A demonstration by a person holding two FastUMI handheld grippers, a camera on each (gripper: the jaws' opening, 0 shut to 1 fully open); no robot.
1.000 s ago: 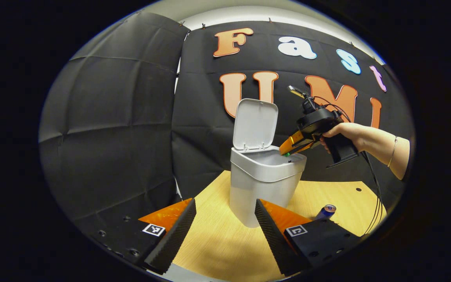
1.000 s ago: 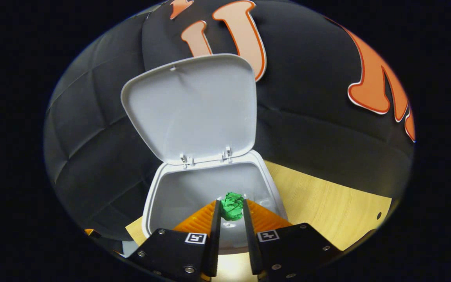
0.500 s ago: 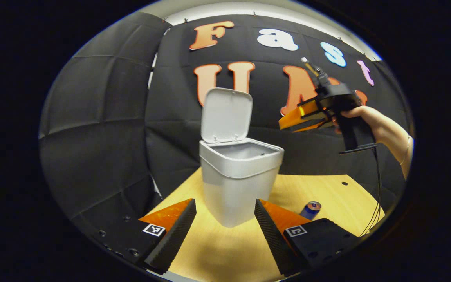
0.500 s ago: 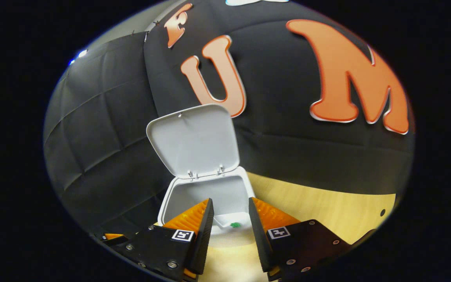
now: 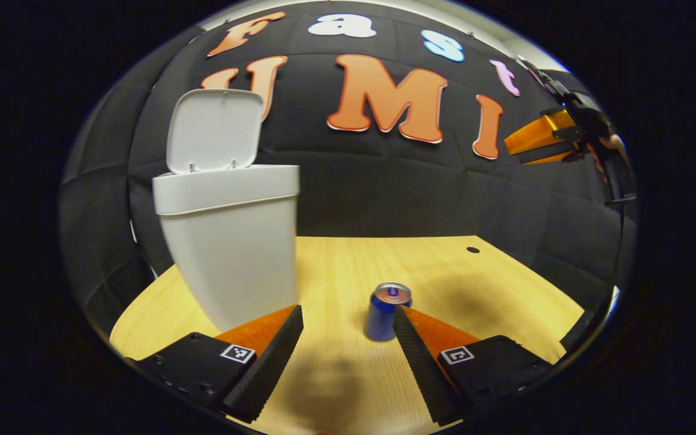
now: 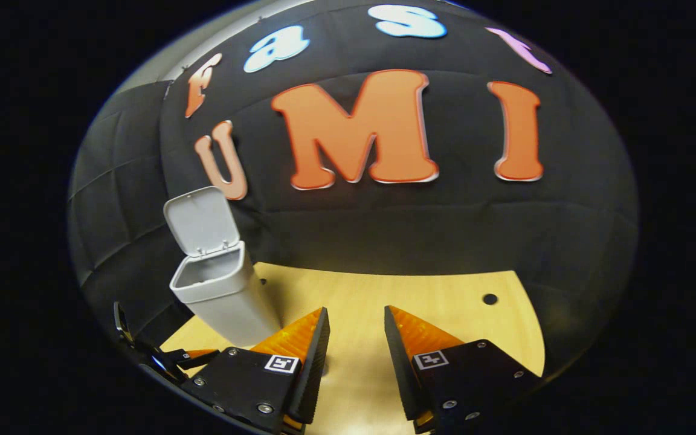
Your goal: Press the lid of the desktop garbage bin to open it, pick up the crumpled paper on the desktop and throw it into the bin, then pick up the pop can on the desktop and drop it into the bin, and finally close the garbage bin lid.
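The grey desktop bin (image 5: 230,241) stands on the wooden table (image 5: 463,278) with its lid (image 5: 214,130) raised upright. A blue pop can (image 5: 386,312) stands upright on the table, just ahead of my left gripper (image 5: 348,317), close to its right finger; the jaws are open and hold nothing. My right gripper (image 6: 354,320) is open and empty, held high above the table; the bin (image 6: 221,296) with its lid (image 6: 201,220) up lies to its left. In the left gripper view the right gripper (image 5: 541,142) hangs at the upper right. The crumpled paper is hidden.
A small round hole (image 5: 472,249) marks the table near its far right; it appears too in the right gripper view, hole (image 6: 489,298). Black cloth walls close in the table behind and on the left. Part of the left gripper (image 6: 161,359) sits at the lower left.
The right gripper let go of the green paper over the bin, opened, and pulled up and away to the right. The left gripper swung right and lower, bringing the can between its fingers' line.
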